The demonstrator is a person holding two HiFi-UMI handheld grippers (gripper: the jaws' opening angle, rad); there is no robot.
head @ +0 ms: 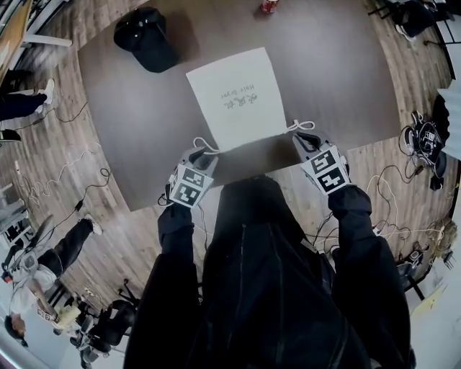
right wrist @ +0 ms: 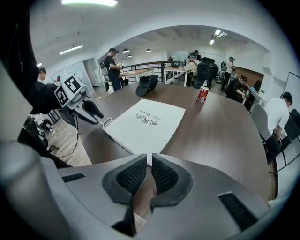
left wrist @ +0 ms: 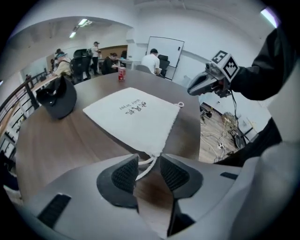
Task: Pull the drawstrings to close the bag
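A flat white drawstring bag [head: 236, 97] with dark print lies on the brown table [head: 130, 122], its mouth toward me. My left gripper [head: 204, 153] sits at the bag's near left corner. In the left gripper view its jaws [left wrist: 149, 171] stand open, and the white left drawstring [left wrist: 146, 165] runs loose between the pads. My right gripper [head: 306, 138] is at the near right corner by the right drawstring loop [head: 299, 125]. In the right gripper view its jaws [right wrist: 149, 174] are shut, with a white sliver of cord pinched at the tips.
A black cap [head: 148, 36] lies at the table's far left and a red can [head: 269, 6] stands at the far edge. The table's near edge runs just under both grippers. Cables trail over the wooden floor [head: 403, 187]. People sit at desks beyond.
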